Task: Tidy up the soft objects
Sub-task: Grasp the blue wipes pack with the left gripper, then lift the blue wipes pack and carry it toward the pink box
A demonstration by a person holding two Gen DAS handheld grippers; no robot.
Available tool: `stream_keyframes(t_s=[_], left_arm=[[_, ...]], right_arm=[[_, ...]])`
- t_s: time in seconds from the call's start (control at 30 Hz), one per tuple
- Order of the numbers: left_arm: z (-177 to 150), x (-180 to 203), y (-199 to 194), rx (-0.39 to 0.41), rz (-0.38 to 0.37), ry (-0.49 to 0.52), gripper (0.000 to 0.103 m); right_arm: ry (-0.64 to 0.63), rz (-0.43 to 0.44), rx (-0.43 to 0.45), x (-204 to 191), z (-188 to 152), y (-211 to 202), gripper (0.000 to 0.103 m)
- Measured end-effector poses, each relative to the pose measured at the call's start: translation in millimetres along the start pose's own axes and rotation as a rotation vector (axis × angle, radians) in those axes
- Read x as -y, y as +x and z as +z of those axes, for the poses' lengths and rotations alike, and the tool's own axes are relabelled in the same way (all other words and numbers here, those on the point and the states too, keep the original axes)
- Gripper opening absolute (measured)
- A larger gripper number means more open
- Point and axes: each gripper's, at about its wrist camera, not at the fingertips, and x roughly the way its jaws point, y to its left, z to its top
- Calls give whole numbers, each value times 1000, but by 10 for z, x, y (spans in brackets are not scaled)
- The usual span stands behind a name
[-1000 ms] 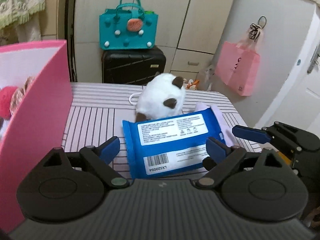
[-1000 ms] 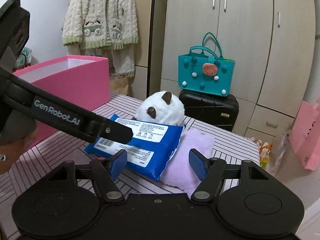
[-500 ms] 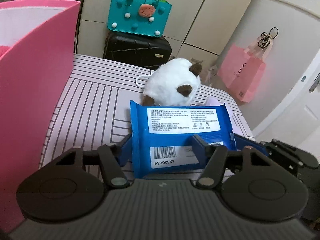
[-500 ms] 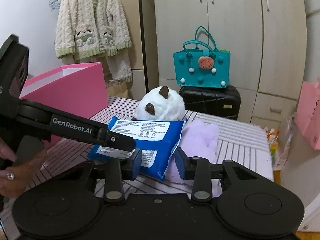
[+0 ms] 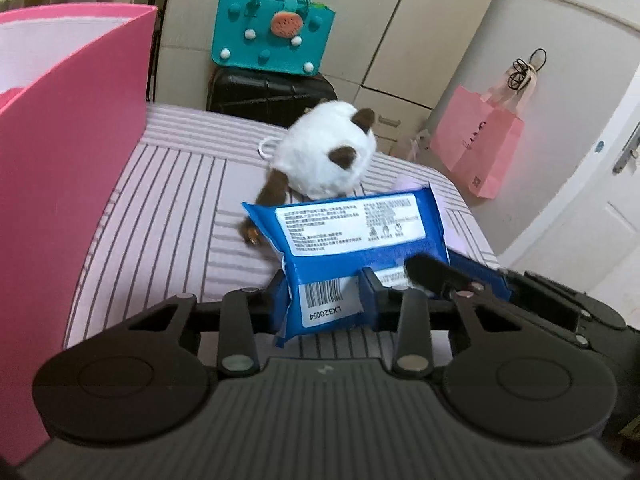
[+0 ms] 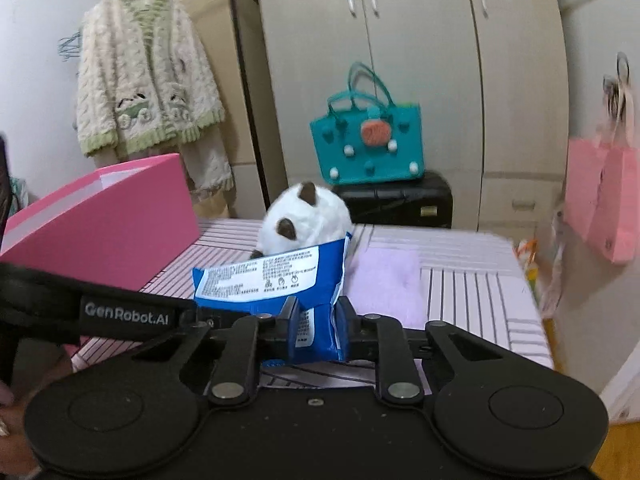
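Both grippers' jaws, just closing, pinch the blue wipes pack (image 5: 352,236) at its near edge; pink box (image 5: 76,152) crowds left.

Left black two-finger gripper (image 5: 326,294), bottom of the left wrist frame: dark grey ribbed housing w/ small white bolt-shaped mark at top centre. Two round black discs left & right, each w/ a raised oval. Black link arms, silver rivets at pivots, triangular cut-outs in outer links. Blue pads (image 5: 370,292) on finger ends.

Right black two-finger gripper (image 6: 318,330), bottom of the right wrist frame: smooth black housing, speckled w/ dust, one small screw at top centre. Same discs, links, silver rivets, blue pads.

White "GenRobot.AI" lettering on a black bar at mid-left of the right wrist frame.
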Motion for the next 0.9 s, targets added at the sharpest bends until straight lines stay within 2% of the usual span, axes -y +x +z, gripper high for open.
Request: stream_keyframes(t_s=[0.07,0.37,0.53,0.7,0.8,0.9], left_arm=[[-14,-7,-75,-4,-3,-6,35],[-151,135,-392,-13,7,81,34],[-184,133,-528,-17,-3,95,35],[-209,24,-477,-87,-19,50,35],[-239,-6,-428,-120,-29,39,35],[-251,-35,-394,-139,-45,23,35]], right_arm=[[-9,8,1,-27,-25,-57,24],[60,19,-12,-90,-83,-341,27],[3,29,-12,-178,-96,-434,31],[-47,93,-131,-160,-99,-348,42],[-95,113,-171,-152,-58,-351,45],[-75,146,-243,-104,-6,-309,49]])
